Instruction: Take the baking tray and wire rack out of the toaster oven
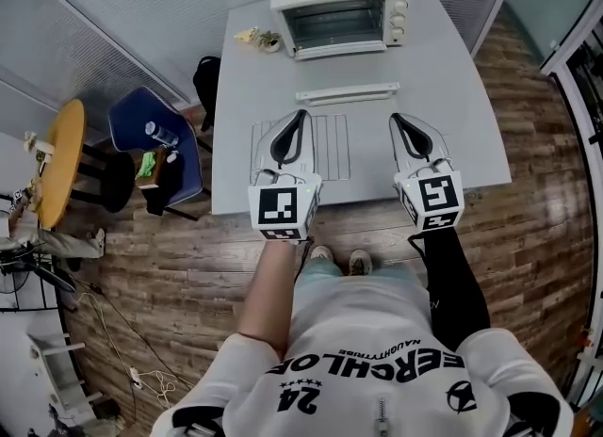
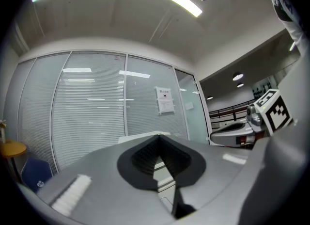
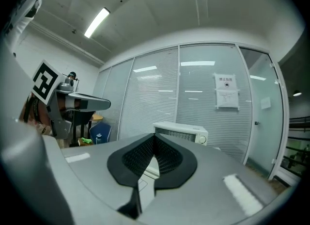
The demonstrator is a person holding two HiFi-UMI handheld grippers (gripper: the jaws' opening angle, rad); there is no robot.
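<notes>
On the counter [image 1: 452, 96], the baking tray [image 1: 349, 94] lies crosswise before the toaster oven [image 1: 339, 7]; the wire rack [image 1: 330, 148] lies flat nearer, bars pointing ovenward; left gripper [image 1: 301, 115] and right gripper [image 1: 396, 121] are both closed, empty.

The grey surface [image 1: 452, 96] carries the oven [image 1: 339, 7] at its far edge, with small yellowish bits [image 1: 259, 40] just left of it. The tray [image 1: 349, 94] lies mid-surface. The rack [image 1: 330, 143] lies flat near the front edge.
</notes>
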